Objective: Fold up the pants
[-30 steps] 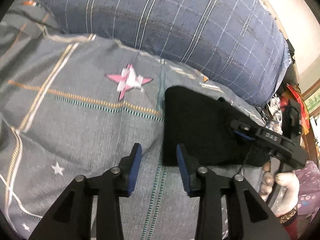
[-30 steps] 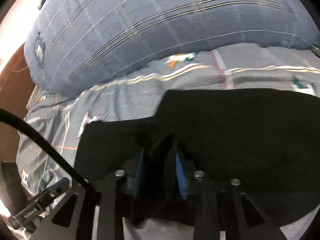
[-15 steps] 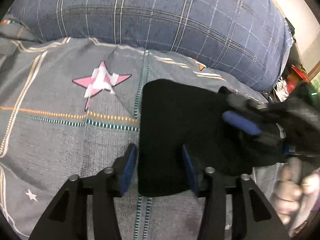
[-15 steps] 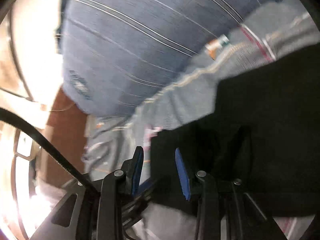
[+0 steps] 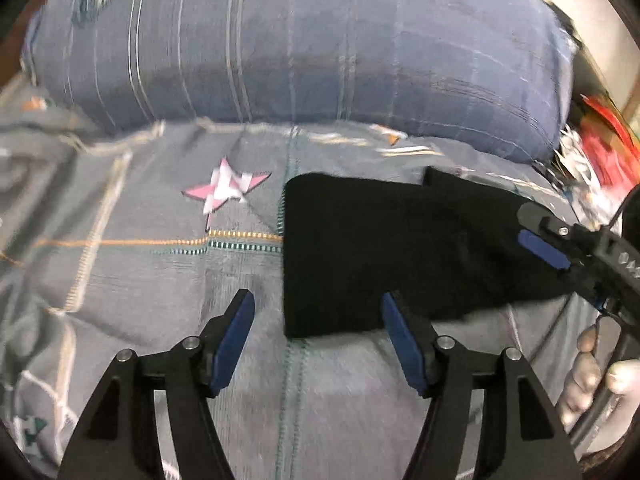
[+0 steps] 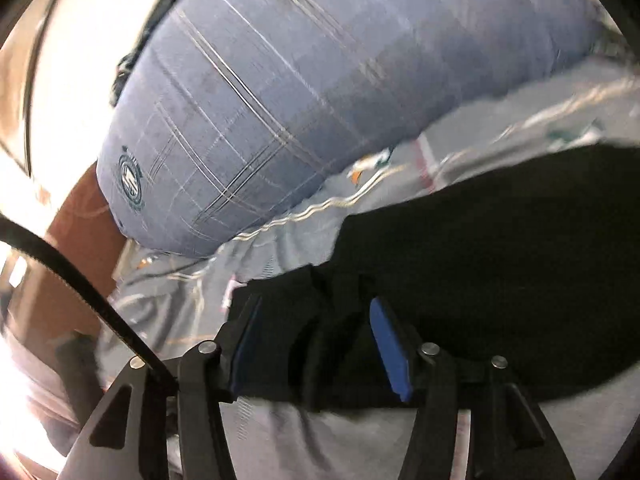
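Looking through left wrist view: left gripper [image 5: 316,320] spread wide, empty, straddling the near-left corner of the black pants [image 5: 380,256], folded flat on the bedspread [image 5: 120,272] below the pillow [image 5: 320,52]. Right wrist view: right gripper [image 6: 312,336] apart over bunched cloth. Judgement: soft, light, limp; pinch both layers at corners.

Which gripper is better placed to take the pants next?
Probably right: the right gripper is open with black pants cloth between its fingers; the left gripper, also open, only straddles their near corner.
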The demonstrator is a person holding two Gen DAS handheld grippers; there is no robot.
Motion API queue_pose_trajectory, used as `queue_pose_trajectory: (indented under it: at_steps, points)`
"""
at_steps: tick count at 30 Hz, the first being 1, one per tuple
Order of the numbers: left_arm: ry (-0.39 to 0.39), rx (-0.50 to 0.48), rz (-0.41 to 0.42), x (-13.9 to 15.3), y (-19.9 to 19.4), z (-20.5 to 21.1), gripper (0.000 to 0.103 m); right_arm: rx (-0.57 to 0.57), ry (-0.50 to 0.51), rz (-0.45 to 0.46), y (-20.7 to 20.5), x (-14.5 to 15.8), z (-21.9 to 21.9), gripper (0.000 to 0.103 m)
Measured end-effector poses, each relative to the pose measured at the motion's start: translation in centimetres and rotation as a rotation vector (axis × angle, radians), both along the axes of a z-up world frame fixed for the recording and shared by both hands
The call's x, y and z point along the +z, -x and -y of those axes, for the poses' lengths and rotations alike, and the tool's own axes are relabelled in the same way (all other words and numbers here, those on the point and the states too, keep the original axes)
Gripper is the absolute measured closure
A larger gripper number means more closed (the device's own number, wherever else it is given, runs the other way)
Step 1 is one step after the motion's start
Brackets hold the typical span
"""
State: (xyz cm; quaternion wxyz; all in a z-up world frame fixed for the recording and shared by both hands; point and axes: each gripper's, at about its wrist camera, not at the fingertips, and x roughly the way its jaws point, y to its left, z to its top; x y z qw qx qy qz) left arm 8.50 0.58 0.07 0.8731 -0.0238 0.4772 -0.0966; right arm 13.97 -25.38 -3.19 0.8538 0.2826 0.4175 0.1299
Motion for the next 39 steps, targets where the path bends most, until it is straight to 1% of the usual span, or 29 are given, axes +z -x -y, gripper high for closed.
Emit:
queue_pose_trajectory:
  at_steps: [1,3,4,8,11,13,14,16,18,21,25,29,32,34,36,39]
  points:
    - [-0.012,-0.006,0.02,0.5,0.7,0.4,0.037,-0.015,0.033,0.027,1.0,0.4,0.4,0.043]
    - [-0.059,-0.024,0.083,2.0,2.8,1.9,0.034,-0.059,0.09,0.077,3.0,0.8,1.3,0.039]
    - [-0.082,-0.028,0.105,2.5,3.4,2.6,0.032,-0.078,0.094,0.081,3.8,0.8,2.2,0.035]
    - [-0.168,-0.059,0.172,4.0,5.5,5.0,0.029,-0.12,0.033,0.06,6.4,-0.1,5.1,0.034]
    - [-0.208,-0.09,0.193,4.4,6.1,6.4,0.029,-0.151,0.039,0.065,8.0,-0.8,6.5,0.034]
    - [-0.222,-0.108,0.19,4.4,6.3,7.4,0.029,-0.176,0.056,0.063,8.5,-1.5,7.1,0.034]
    - [-0.228,-0.116,0.187,4.4,6.4,7.8,0.029,-0.189,0.046,0.053,8.7,-2.0,7.7,0.034]
    - [-0.243,-0.13,0.179,4.2,6.4,8.7,0.029,-0.201,-0.016,0.042,8.8,-2.4,8.6,0.034]
    - [-0.251,-0.142,0.172,4.0,6.3,9.3,0.029,-0.211,-0.042,0.053,8.9,-2.2,9.1,0.034]
    - [-0.264,-0.152,0.155,3.4,6.1,10.2,0.029,-0.222,-0.054,0.068,9.3,-2.0,9.6,0.034]
    - [-0.277,-0.167,0.139,2.7,5.9,11.2,0.029,-0.229,-0.089,0.059,9.4,-2.3,10.1,0.034]
    - [-0.269,-0.175,0.115,2.0,5.5,11.6,0.029,-0.234,-0.109,0.05,9.5,-2.6,10.4,0.034]
    - [-0.232,-0.2,0.082,1.8,4.4,11.9,0.029,-0.256,-0.097,0.05,10.1,-2.4,10.9,0.034]
    - [-0.193,-0.245,0.054,1.9,3.3,12.8,0.029,-0.289,-0.07,0.049,10.8,-2.3,11.6,0.034]
    - [-0.163,-0.333,0.022,2.1,1.8,14.7,0.029,-0.344,-0.044,0.044,11.6,-2.3,12.8,0.034]
    - [-0.166,-0.44,0.016,2.4,-0.5,18.2,0.03,-0.448,-0.003,0.023,12.8,-2.5,14.9,0.034]
